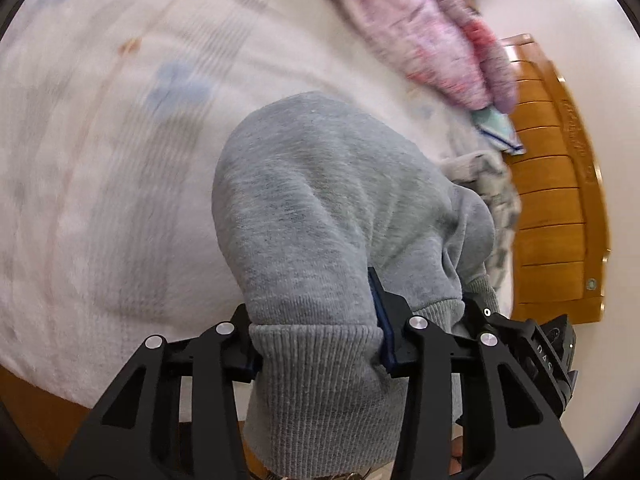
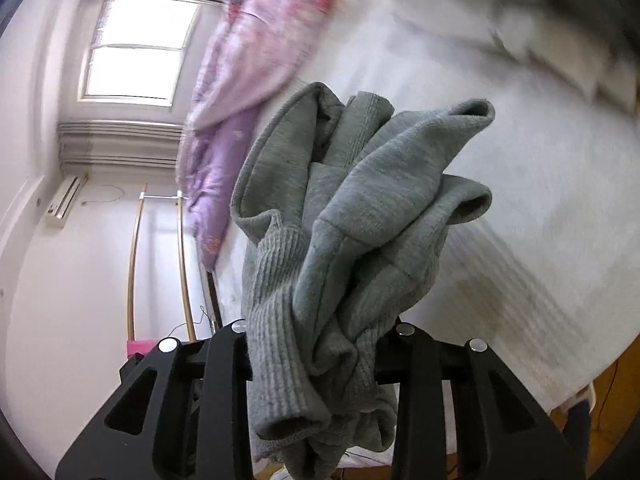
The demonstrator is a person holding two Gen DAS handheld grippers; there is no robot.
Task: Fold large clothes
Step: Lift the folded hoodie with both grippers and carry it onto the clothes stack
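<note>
A grey sweatshirt (image 1: 328,208) hangs over the white bed (image 1: 100,184). My left gripper (image 1: 316,348) is shut on its ribbed hem, and the cloth bulges forward past the fingers. At the lower right of the left wrist view, part of the other gripper (image 1: 540,352) shows behind the cloth. In the right wrist view the grey sweatshirt (image 2: 360,216) is bunched in folds, with a ribbed cuff hanging down at the bottom. My right gripper (image 2: 316,356) is shut on this bunch. The pads of both grippers are mostly hidden by fabric.
A pink and purple quilt (image 1: 432,32) lies at the far side of the bed, also as the quilt (image 2: 248,80) in the right wrist view. A wooden headboard (image 1: 556,208) stands at the right. A crumpled patterned cloth (image 1: 488,184) lies beside it. A window (image 2: 136,48) and white wall are at left.
</note>
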